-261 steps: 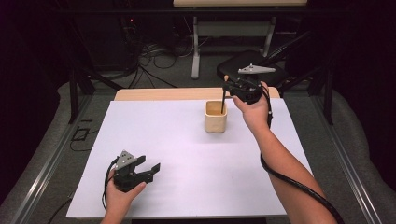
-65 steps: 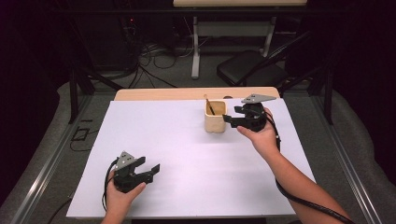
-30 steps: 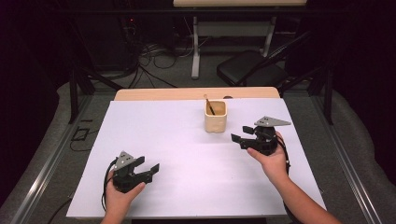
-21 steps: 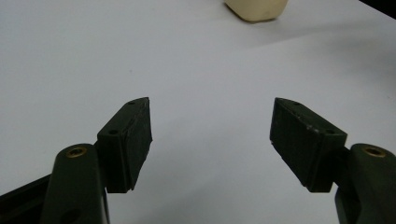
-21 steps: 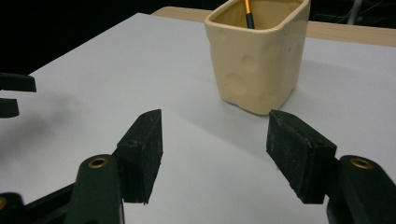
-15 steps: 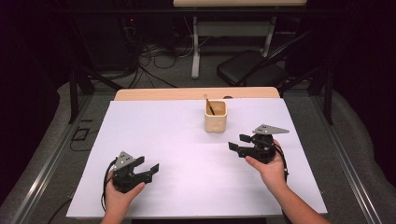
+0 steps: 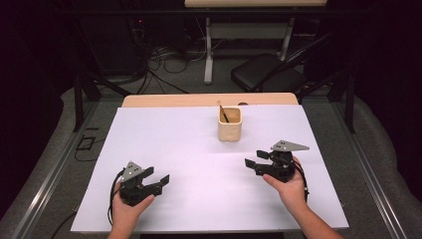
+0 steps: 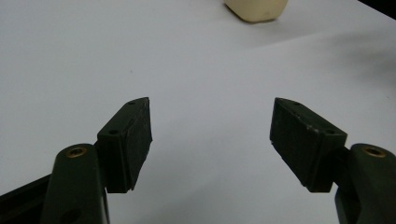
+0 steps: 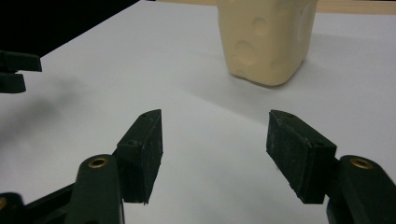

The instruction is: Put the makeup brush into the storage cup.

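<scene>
White counter [image 7: 174, 134] in a dark room. The right tongs [image 7: 254, 165] have withdrawn from the cream cup [image 7: 230, 124], now near it, gaping, empty. Stick [image 7: 222, 112] stands in the cup: placement looks complete. Left tongs [image 7: 158, 180] well apart, gaping, empty.

The high view looked forward and down from above the person's side of the desk [image 7: 199, 149]. Each gripper view sat low and close behind its own jaws. All three shared the cream cup [image 7: 230, 124] [image 8: 256, 9] [image 9: 266, 39], beyond the jaws.
</scene>
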Motion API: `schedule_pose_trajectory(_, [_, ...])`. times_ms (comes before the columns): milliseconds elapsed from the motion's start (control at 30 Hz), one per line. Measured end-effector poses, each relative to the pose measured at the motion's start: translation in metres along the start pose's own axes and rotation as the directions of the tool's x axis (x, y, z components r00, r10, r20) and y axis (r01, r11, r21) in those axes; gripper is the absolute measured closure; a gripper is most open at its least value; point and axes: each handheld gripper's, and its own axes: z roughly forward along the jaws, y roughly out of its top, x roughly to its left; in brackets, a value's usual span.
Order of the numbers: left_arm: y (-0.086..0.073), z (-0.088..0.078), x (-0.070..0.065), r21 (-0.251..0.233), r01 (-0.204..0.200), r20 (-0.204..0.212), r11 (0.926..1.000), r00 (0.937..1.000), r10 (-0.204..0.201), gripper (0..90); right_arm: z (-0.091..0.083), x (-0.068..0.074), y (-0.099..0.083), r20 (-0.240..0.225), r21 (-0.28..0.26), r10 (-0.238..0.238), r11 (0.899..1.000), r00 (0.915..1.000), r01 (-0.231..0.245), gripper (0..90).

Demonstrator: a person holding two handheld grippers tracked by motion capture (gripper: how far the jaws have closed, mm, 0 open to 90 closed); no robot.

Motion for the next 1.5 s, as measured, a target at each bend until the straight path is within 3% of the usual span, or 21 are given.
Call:
schedule_pose_trajectory(233, [0.0, 0.0, 0.0, 0.003, -0.001, 0.002, 1.0, 1.0, 0.001, 29.7, -0.003, 0.0, -0.009, 0.021, 0.009, -0.023, 1.0, 0.9995, 0.023, 36.1])
schedule_pose_trajectory(833, [0.0, 0.0, -0.001, 0.006, -0.002, 0.0, 1.0, 1.0, 0.002, 29.6, -0.007, 0.0, -0.027, 0.015, 0.022, 0.009, 1.0, 0.9998, -0.01, 36.1])
schedule_pose_trajectory(1500, [0.0, 0.001, -0.001, 0.004, -0.002, 0.002, 1.0, 1.0, 0.002, 29.6, -0.012, -0.003, -0.039, 0.036, 0.025, -0.016, 1.0, 0.9992, 0.015, 36.1])
